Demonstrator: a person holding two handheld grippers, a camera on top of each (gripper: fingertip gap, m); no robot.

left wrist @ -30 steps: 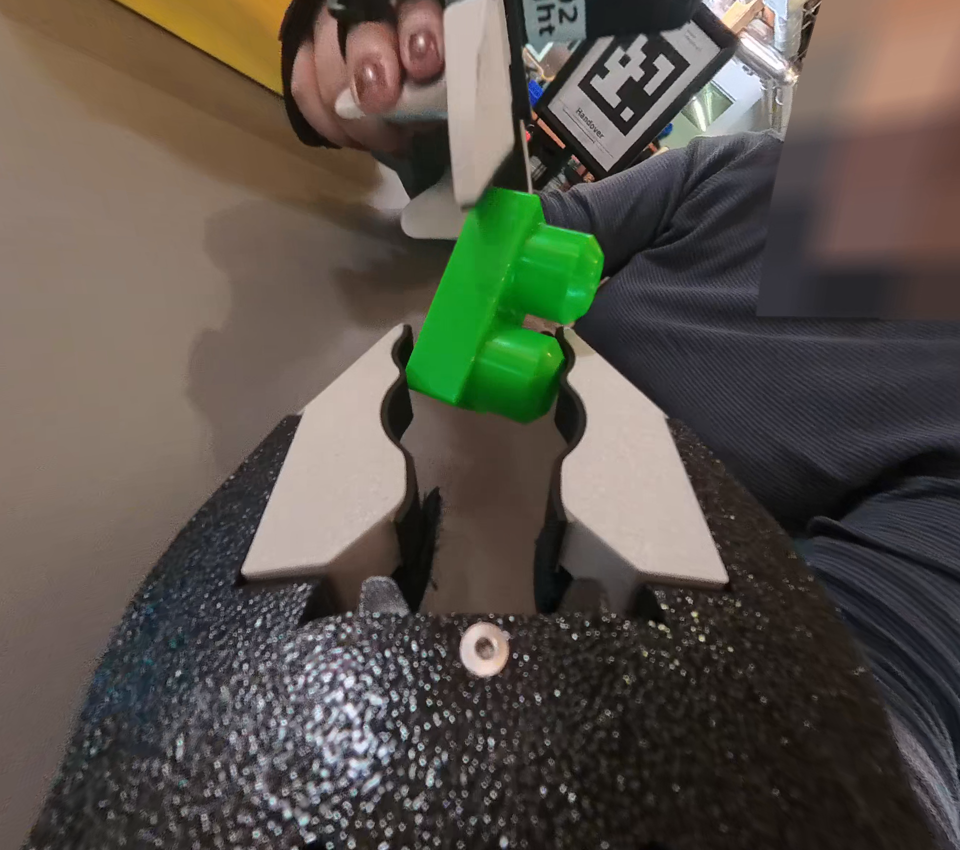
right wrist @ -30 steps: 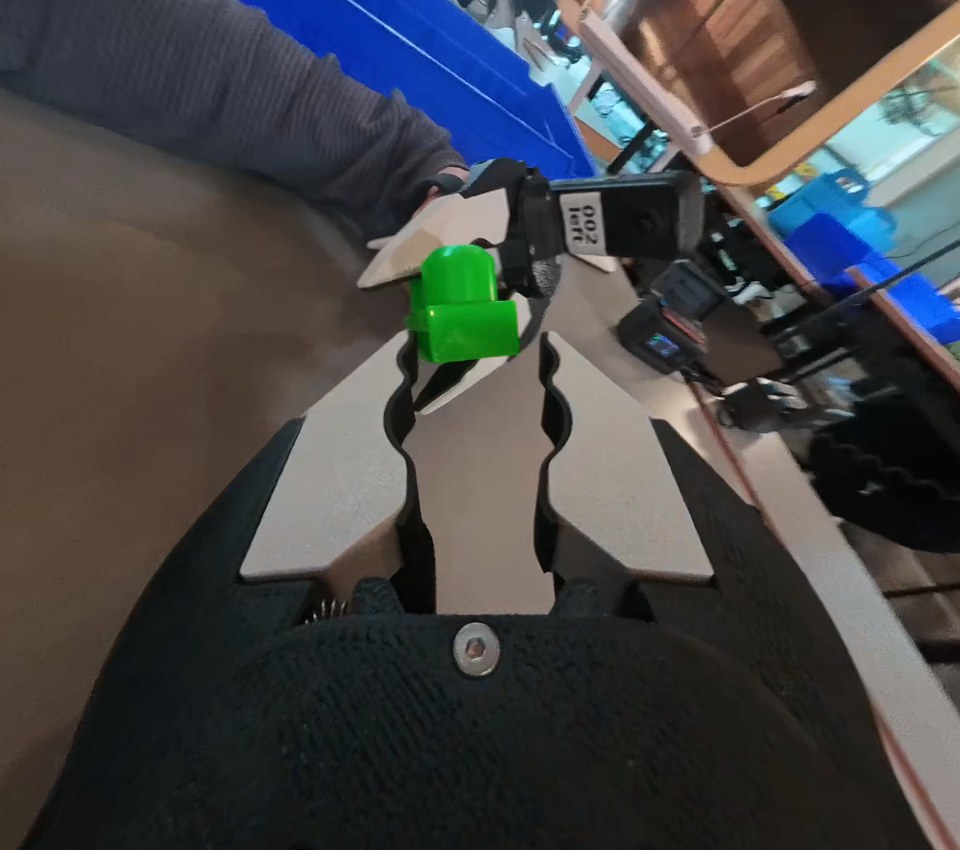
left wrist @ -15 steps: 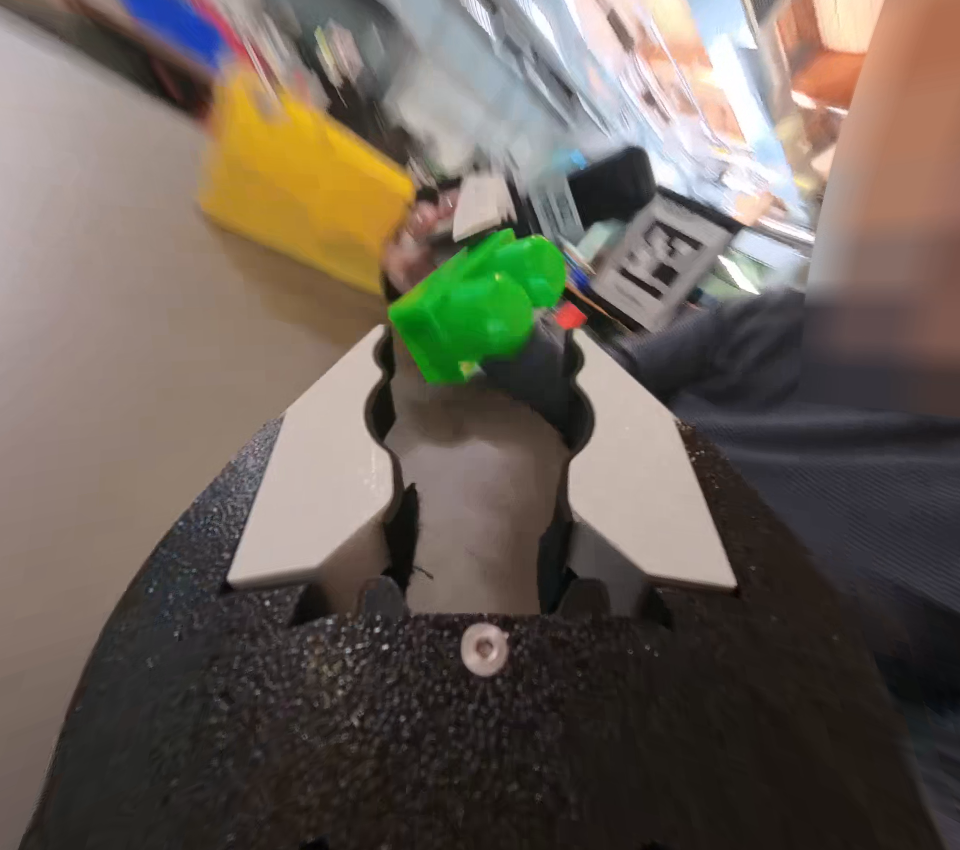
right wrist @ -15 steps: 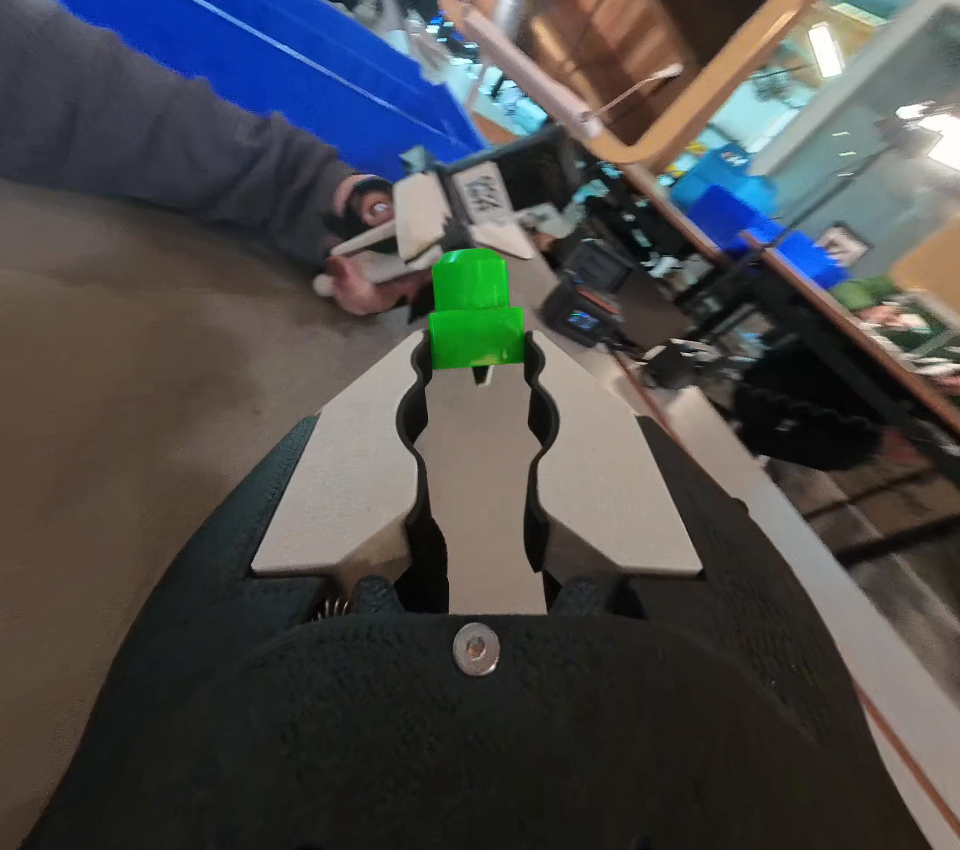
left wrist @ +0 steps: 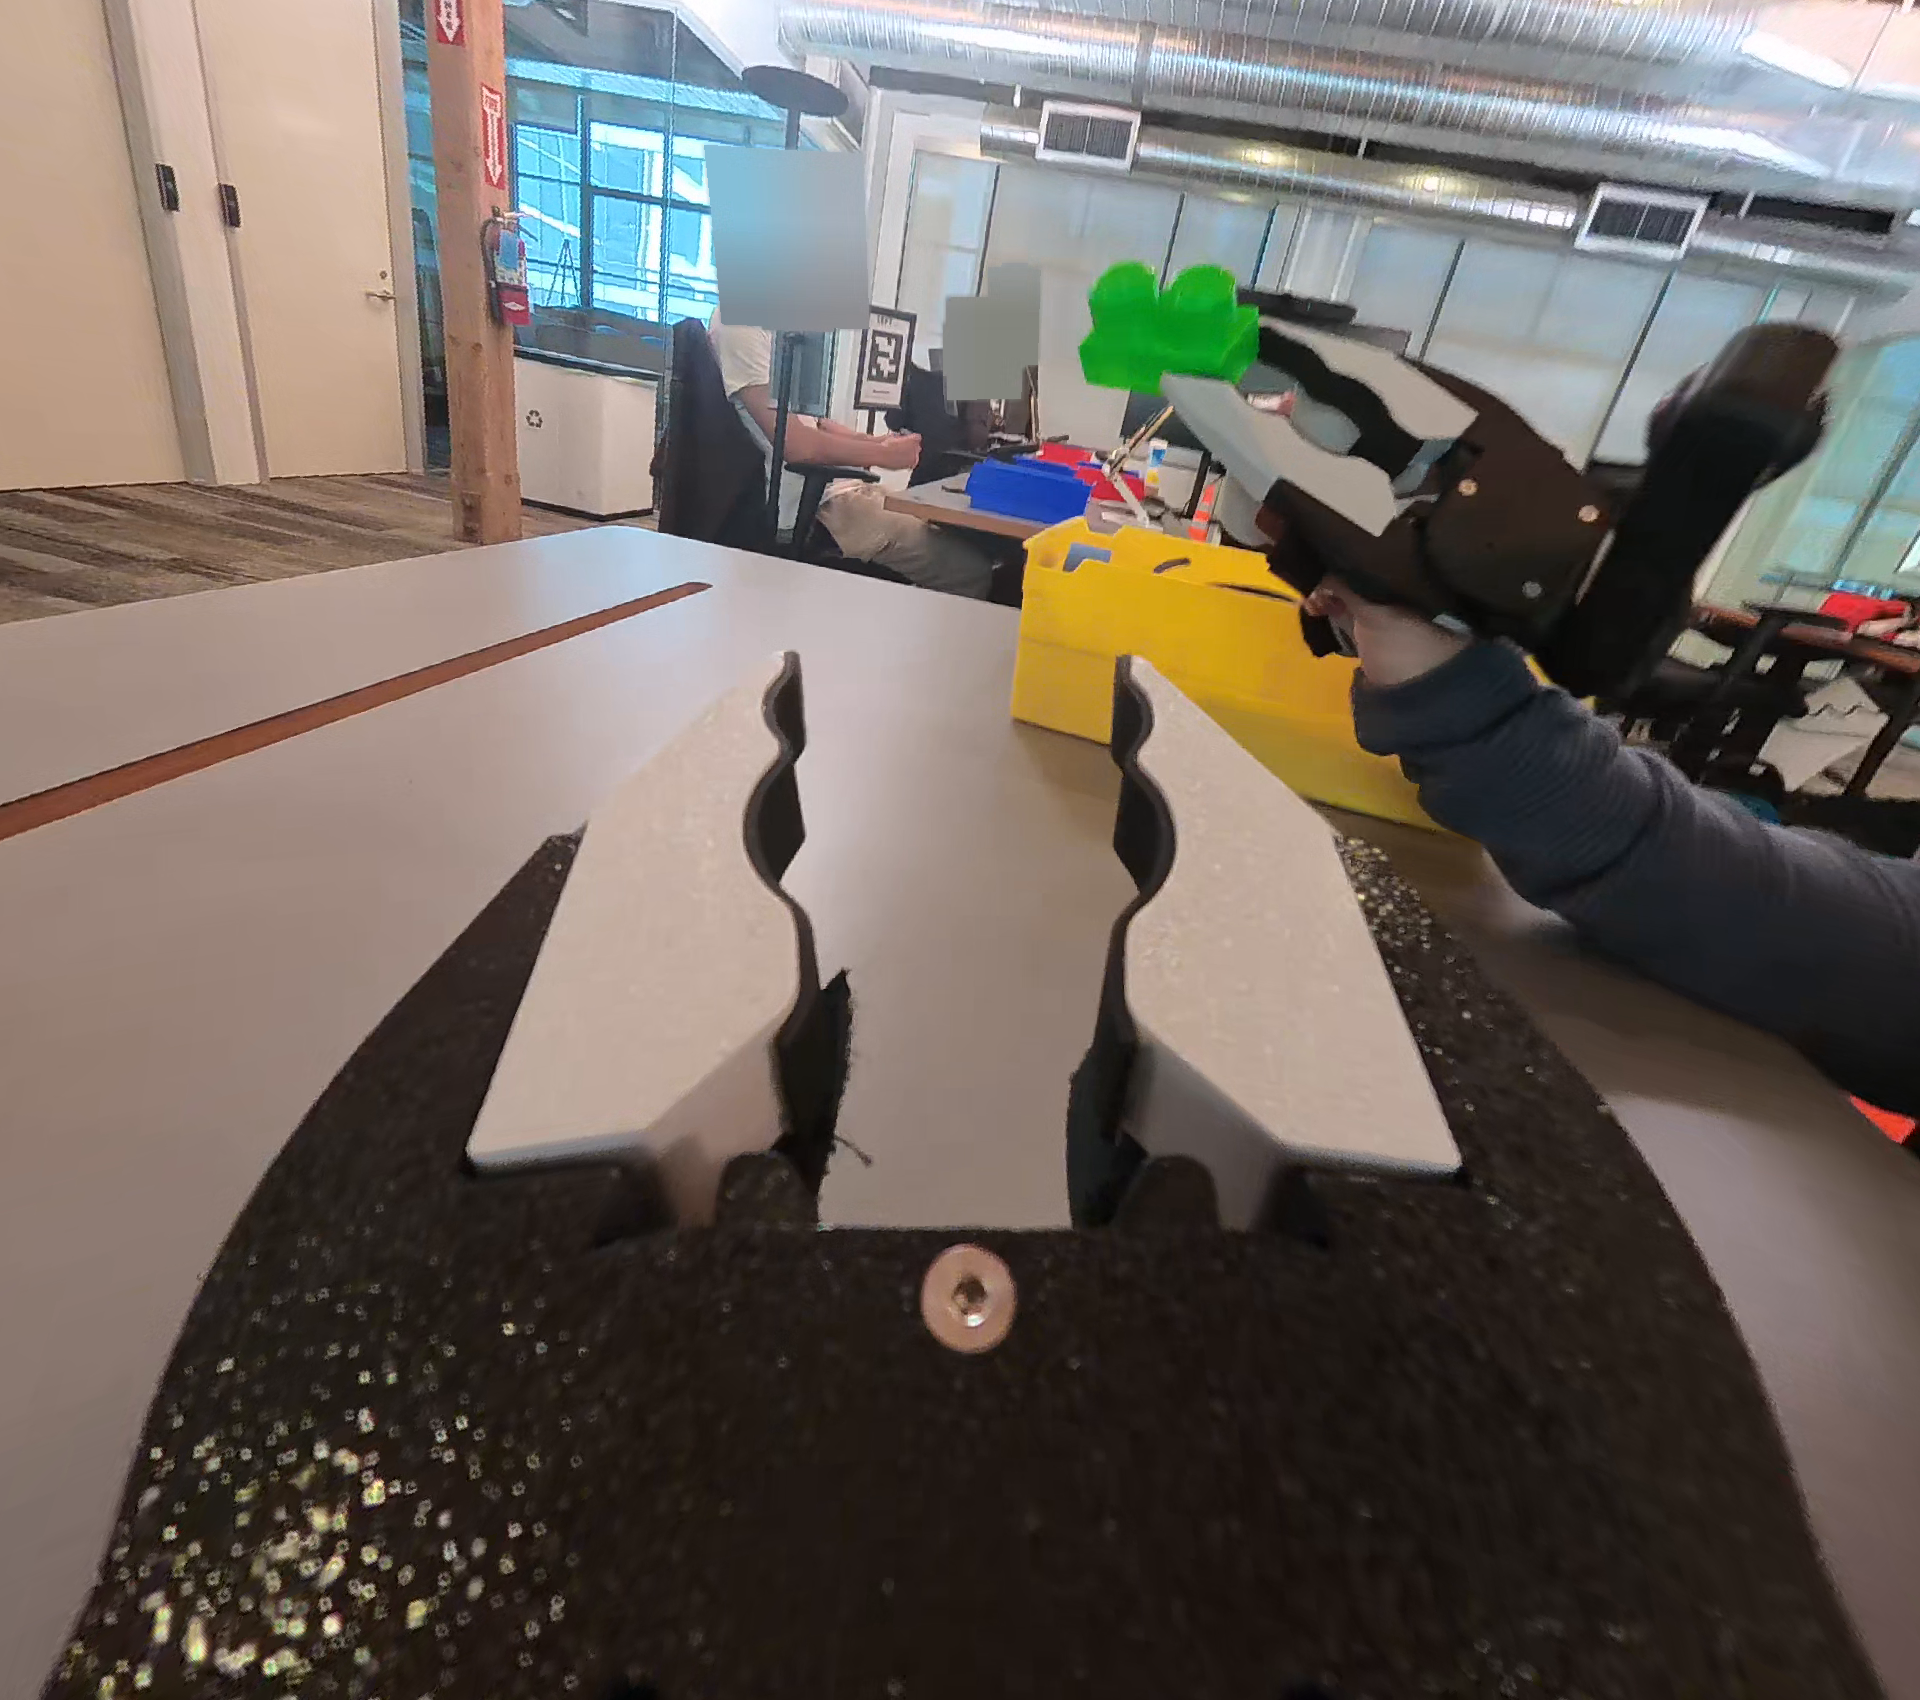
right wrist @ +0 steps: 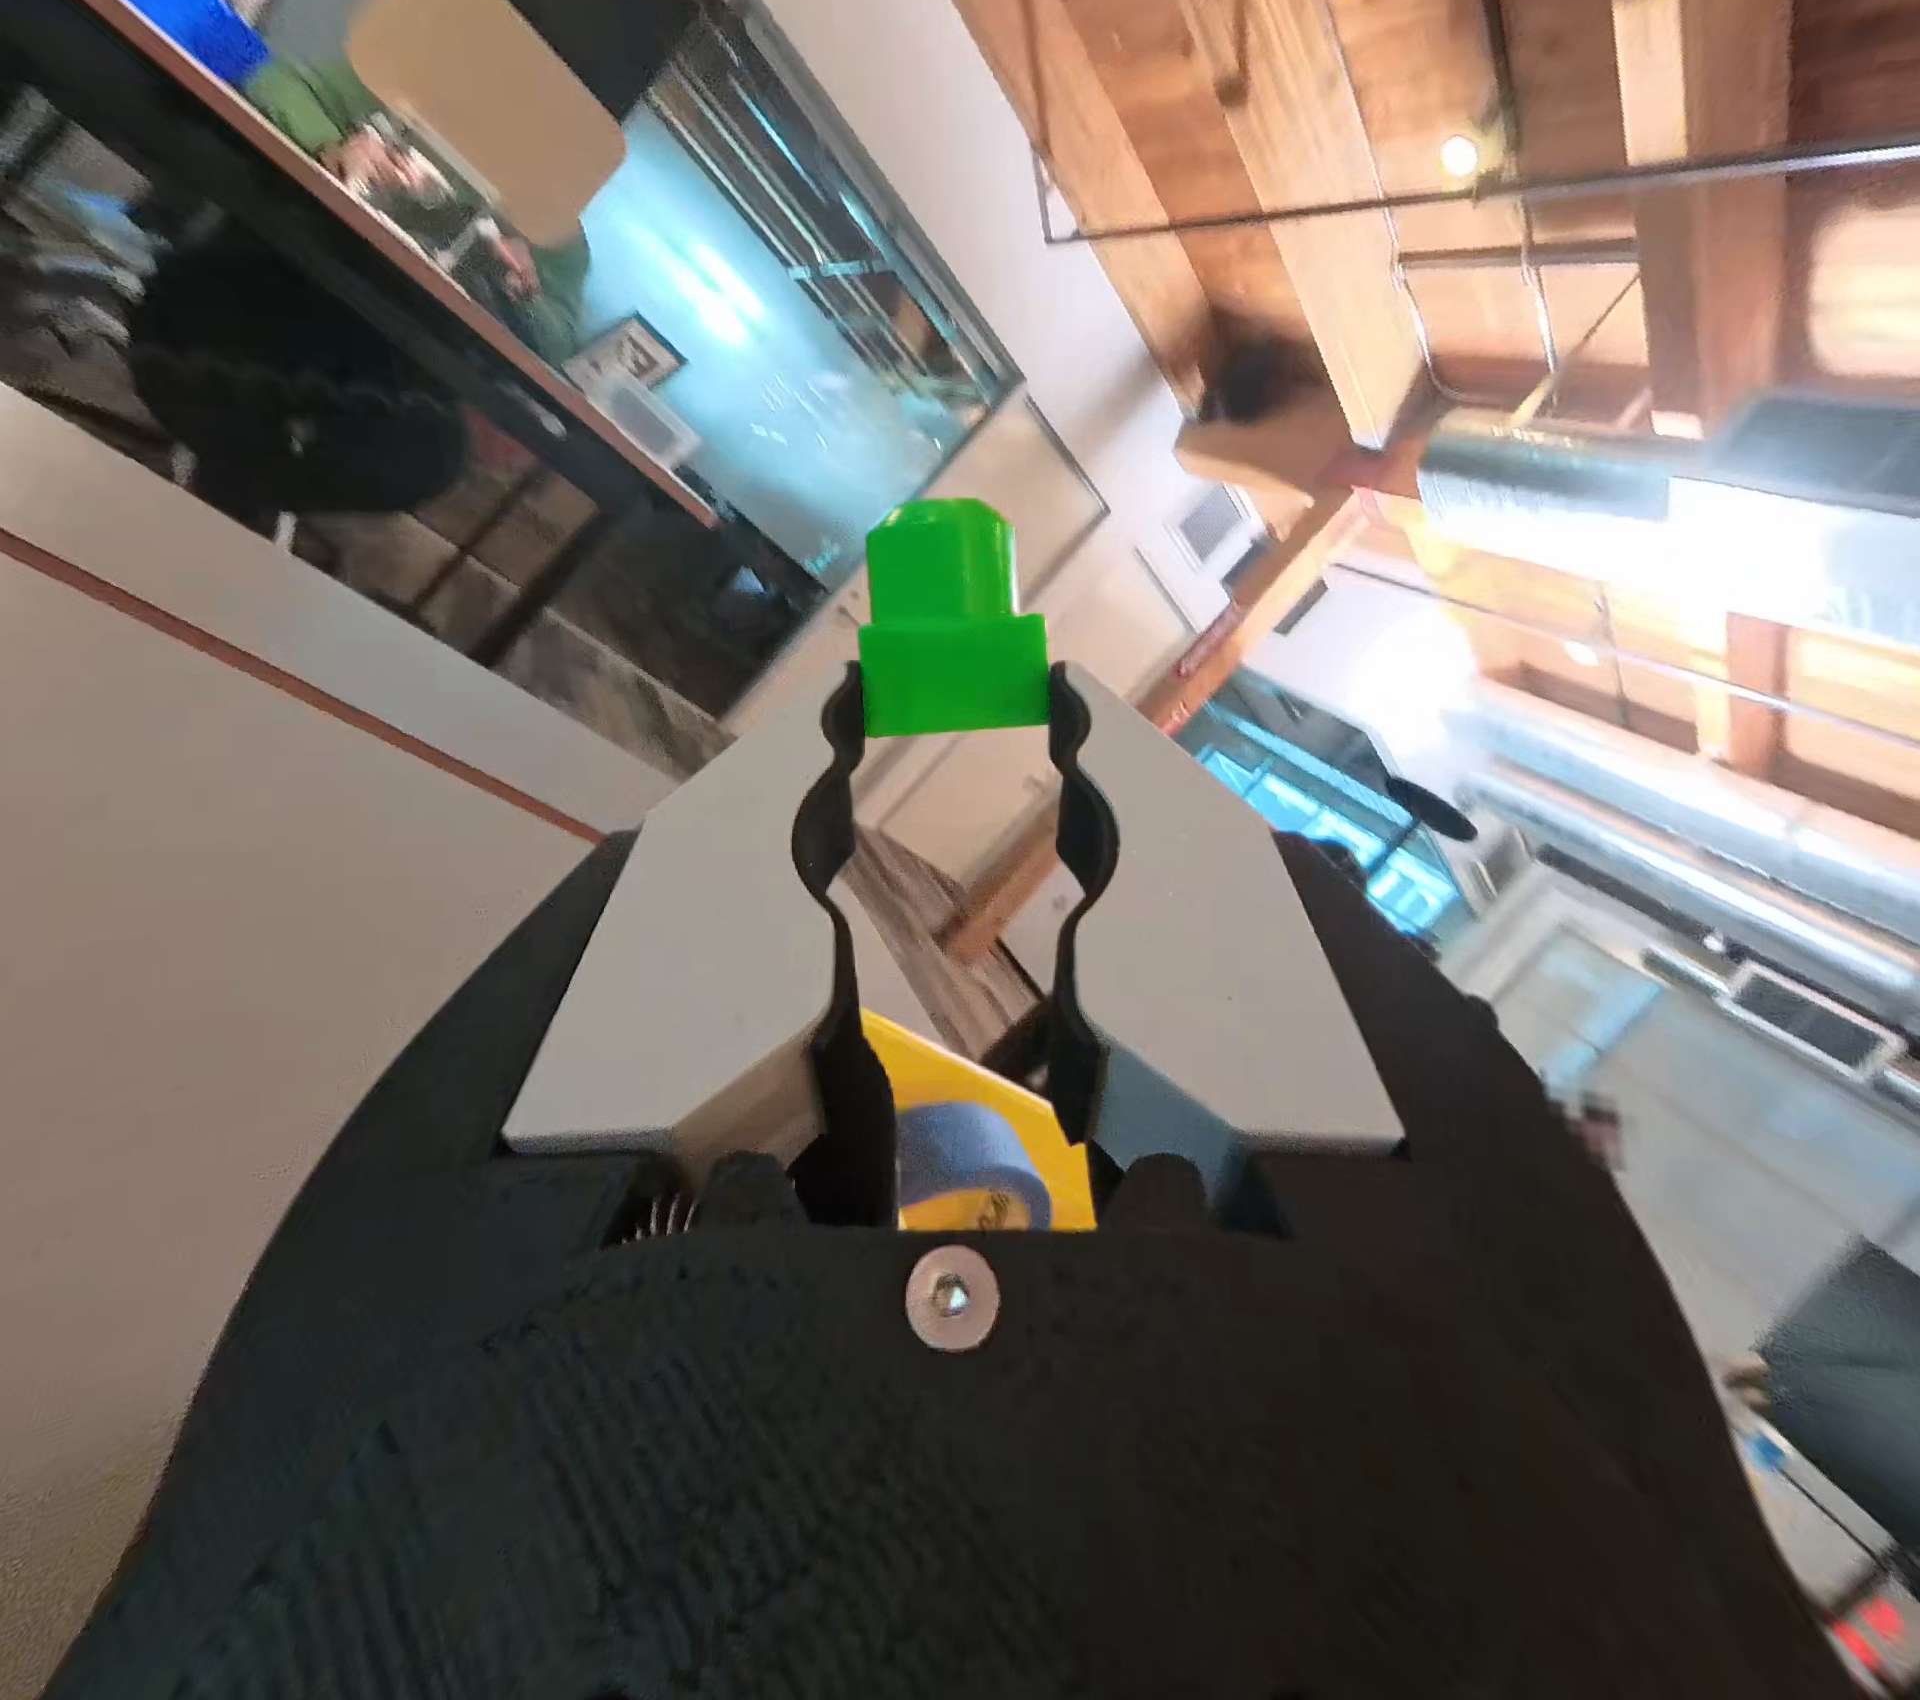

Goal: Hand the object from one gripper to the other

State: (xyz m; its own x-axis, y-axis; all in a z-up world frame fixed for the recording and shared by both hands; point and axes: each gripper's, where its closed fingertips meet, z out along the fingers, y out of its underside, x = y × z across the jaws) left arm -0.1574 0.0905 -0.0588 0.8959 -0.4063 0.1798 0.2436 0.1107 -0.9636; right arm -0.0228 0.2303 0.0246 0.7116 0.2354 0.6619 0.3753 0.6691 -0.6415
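Observation:
The object is a bright green studded toy brick (right wrist: 951, 648). My right gripper (right wrist: 954, 694) is shut on its base at the fingertips, with one stud pointing away from the camera. In the left wrist view the brick (left wrist: 1166, 329) shows at the tip of the right gripper (left wrist: 1210, 377), held up in the air at the upper right, above the yellow bin. My left gripper (left wrist: 954, 684) is open and empty, low over the grey table (left wrist: 312, 871), well apart from the brick.
A yellow bin (left wrist: 1164, 653) stands on the table beyond my left fingers, under the right gripper; in the right wrist view it (right wrist: 997, 1120) holds a roll of blue tape (right wrist: 961, 1167). A sleeved forearm (left wrist: 1642, 871) crosses the right side. People sit at desks behind. Tip to tip, the grippers are about 20 centimetres apart.
The left gripper let go of the brick and pulled back, level over the table. The right gripper closed on the brick and carried it up and away, tilting toward the ceiling.

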